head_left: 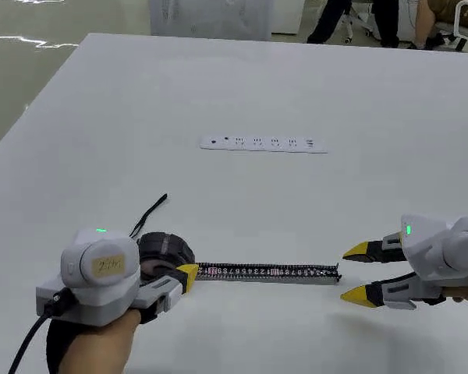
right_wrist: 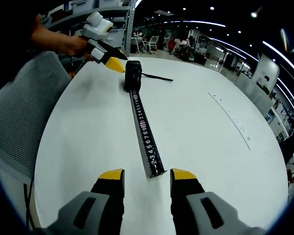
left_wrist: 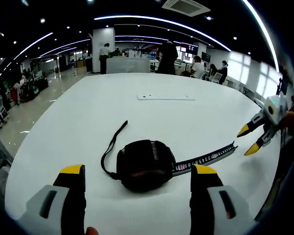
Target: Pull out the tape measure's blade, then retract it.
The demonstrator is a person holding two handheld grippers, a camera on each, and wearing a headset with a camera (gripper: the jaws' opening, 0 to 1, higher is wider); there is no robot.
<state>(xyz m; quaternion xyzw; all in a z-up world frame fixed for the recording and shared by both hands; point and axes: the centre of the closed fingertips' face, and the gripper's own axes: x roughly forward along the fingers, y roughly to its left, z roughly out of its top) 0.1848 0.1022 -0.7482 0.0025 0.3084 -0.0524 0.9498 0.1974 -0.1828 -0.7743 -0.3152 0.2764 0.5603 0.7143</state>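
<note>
On the white table (head_left: pixel 296 86) near the person's edge lies a black tape measure (head_left: pixel 165 249), its blade (head_left: pixel 269 272) extended flat along the surface toward the right, numbers facing up. The blade's end hook (right_wrist: pixel 158 173) rests on the tabletop, and a thin black wrist strap (head_left: pixel 150 213) trails from the far side of the case (left_wrist: pixel 146 164). The left gripper (left_wrist: pixel 137 170), held in a hand (head_left: pixel 93 347) at the lower left of the head view, has its yellow-tipped jaws spread wide; in the left gripper view the case sits just ahead of them and between their lines, with bare table showing on either side, so nothing is clamped. In the head view one yellow tip of this gripper lies just beside the slot where the blade leaves the case, and whether it touches cannot be told. The right gripper (head_left: pixel 359 273) hovers at the blade's free end with its jaws likewise parted, one tip to each side of the hook and apart from it. The right gripper view looks straight down the blade's length to the case, with the left gripper beside it. Farther across the table, well apart from the tape measure, lies a white power strip (head_left: pixel 263 143).
</note>
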